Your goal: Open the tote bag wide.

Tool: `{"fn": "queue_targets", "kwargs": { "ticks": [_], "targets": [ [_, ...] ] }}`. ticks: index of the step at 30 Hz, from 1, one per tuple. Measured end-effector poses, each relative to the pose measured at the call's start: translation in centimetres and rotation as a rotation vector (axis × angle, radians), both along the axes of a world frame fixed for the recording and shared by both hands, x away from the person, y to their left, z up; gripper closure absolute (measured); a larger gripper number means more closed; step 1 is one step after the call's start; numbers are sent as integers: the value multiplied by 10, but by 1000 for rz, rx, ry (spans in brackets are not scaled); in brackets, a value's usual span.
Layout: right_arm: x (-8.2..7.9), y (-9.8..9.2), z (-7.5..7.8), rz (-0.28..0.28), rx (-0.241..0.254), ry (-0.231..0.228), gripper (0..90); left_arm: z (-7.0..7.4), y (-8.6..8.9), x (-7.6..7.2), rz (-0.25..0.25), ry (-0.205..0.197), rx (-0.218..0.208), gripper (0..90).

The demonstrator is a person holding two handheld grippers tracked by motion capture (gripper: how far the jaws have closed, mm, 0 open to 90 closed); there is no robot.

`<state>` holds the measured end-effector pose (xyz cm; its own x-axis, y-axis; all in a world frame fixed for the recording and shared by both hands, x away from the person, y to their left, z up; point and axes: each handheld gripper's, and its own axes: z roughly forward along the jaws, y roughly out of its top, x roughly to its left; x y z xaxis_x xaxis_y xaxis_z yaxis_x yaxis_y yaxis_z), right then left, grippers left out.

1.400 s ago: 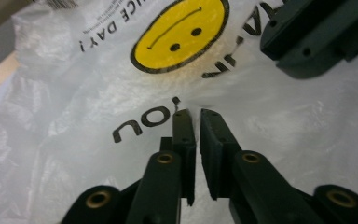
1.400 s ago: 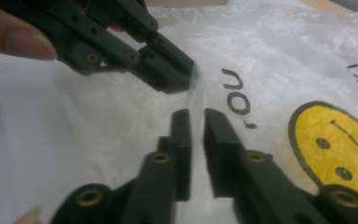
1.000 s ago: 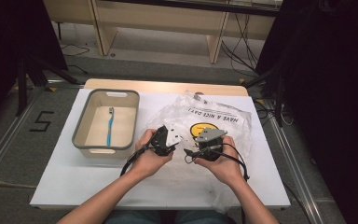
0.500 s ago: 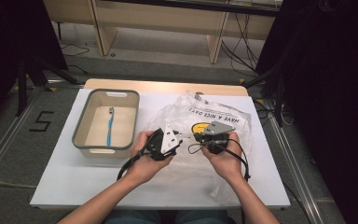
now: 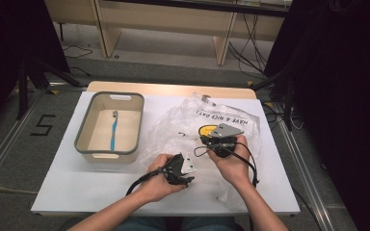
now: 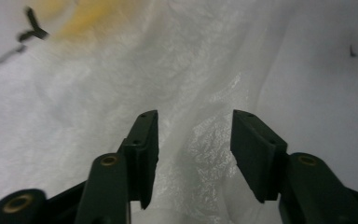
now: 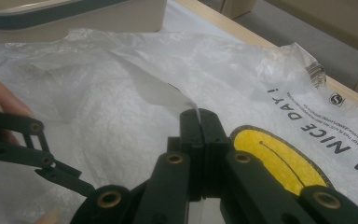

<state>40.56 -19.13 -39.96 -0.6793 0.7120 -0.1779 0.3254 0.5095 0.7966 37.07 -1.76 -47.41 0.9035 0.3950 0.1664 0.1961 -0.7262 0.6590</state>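
A crumpled clear plastic bag [image 5: 173,126] with a yellow smiley face [image 7: 279,163] and black lettering lies on the white table [image 5: 77,185]. My right gripper [image 7: 198,113] is shut on a thin raised fold of the bag's film [image 7: 163,93], beside the smiley; in the high view the right gripper [image 5: 209,139] rests on the bag's middle. My left gripper [image 6: 193,116] has just been opening its jaws. They stand apart over wrinkled bag film [image 6: 200,144] with nothing pinched. In the high view the left gripper [image 5: 183,171] sits at the bag's near edge.
A beige bin with a grey rim [image 5: 108,96] stands at the table's left, holding a blue toothbrush [image 5: 113,130]. Its side [image 7: 51,18] lies just beyond the bag in the right gripper view. Dark equipment and cables surround the table.
My left gripper has drawn back toward the table's near edge and lower, and its jaws have come apart. My right gripper has closed on the bag's film, with its hand staying in place.
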Motion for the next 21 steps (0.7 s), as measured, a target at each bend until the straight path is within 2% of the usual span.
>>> {"fn": "queue_targets", "kwargs": {
  "ticks": [1,4,6,8,10,15,16,17,18,19,21],
  "targets": [
    [1,-1,-1,1,0,6,900,-5,-2,2,-27,35,14,504],
    [0,-1,0,4,5,7,900,-6,-4,0,-52,38,16,545],
    [0,-1,0,1,8,9,900,-6,-3,-1,-57,58,13,548],
    [0,-1,0,2,9,13,900,-5,-2,-2,-73,95,11,553],
    [1,-1,0,2,9,15,900,-5,-2,-2,-81,101,16,571],
    [1,-1,0,-1,16,17,900,-5,-1,3,-40,201,-22,677],
    [1,-1,0,-3,18,19,900,-5,0,4,-26,195,-22,714],
    [1,-1,0,-9,25,24,900,-5,0,6,-14,205,-25,771],
    [2,-1,0,-11,29,24,900,-5,0,6,-14,205,-25,792],
    [2,-2,0,-17,36,24,900,-5,1,9,8,212,-22,849],
    [2,-2,2,-22,39,20,900,-5,0,8,14,209,-16,892]
  ]
}}
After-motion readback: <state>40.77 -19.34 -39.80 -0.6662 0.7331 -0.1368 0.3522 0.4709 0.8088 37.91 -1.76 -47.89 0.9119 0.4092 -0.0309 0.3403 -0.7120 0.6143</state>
